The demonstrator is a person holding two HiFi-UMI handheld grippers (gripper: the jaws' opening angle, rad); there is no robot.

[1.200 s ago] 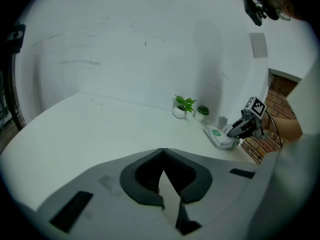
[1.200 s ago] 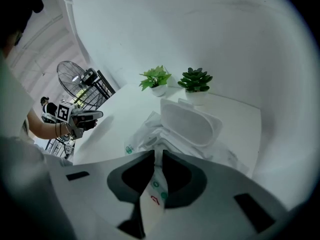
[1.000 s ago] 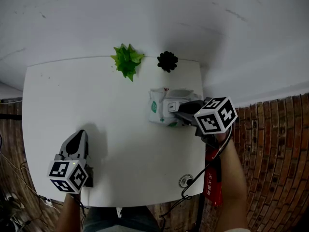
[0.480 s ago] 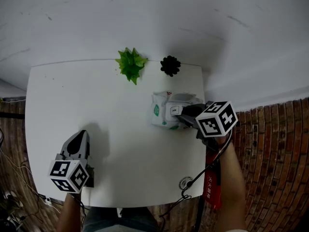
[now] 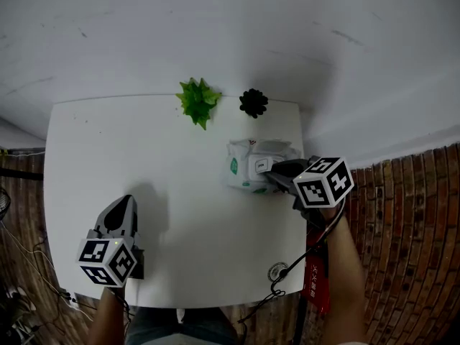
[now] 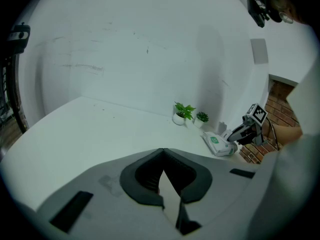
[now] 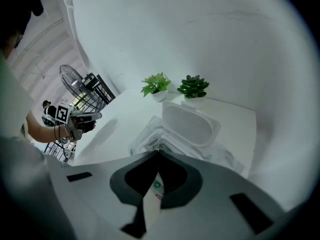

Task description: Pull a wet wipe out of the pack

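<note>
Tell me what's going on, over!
Left claw shut, empty. Right claw shut at wipe pack opening, lid open. Nothing pulled out yet. Nothing blocking.

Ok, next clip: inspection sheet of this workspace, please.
Surface: white table, no spills seen.
Job's things: wet wipe pack near the right edge, lid flipped open.
Clutter: green plant and dark plant at the far edge.
Grippers: right gripper jaws together at the pack's opening, no wipe visible; left gripper jaws together, empty.
Cables: black cable beside the right forearm.
Surroundings: brick wall at right.

White table, brick floor
</note>
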